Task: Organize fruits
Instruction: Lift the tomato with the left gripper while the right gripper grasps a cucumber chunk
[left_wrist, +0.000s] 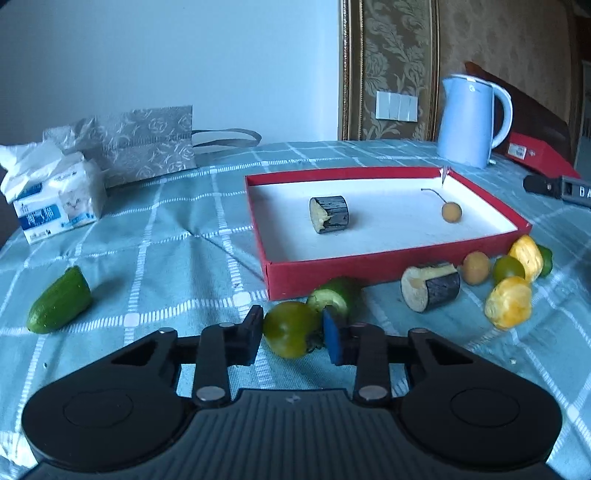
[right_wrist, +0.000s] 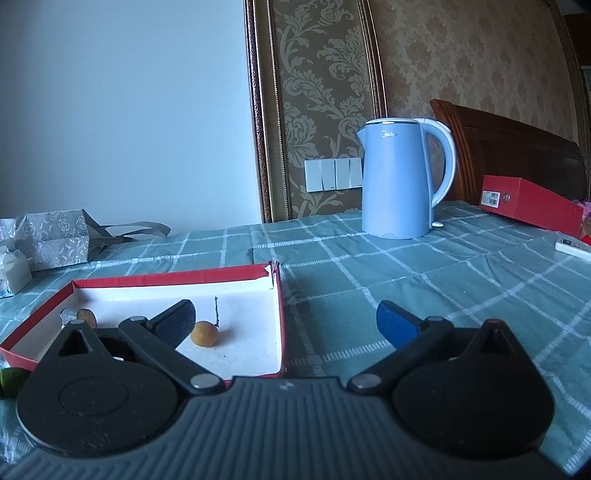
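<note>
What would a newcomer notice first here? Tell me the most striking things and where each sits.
The red box in the middle of the checked tablecloth draws the eye first, with an eggplant piece and a small brown fruit inside. Just in front of it, the left tongs are shut on a green tomato. Behind the box stands a blue kettle, near the wall.

The right hand-held gripper (right_wrist: 286, 325) hangs wide open over the red tray's (right_wrist: 281, 314) corner — a small brown fruit (right_wrist: 204, 333) lies inside.
</note>
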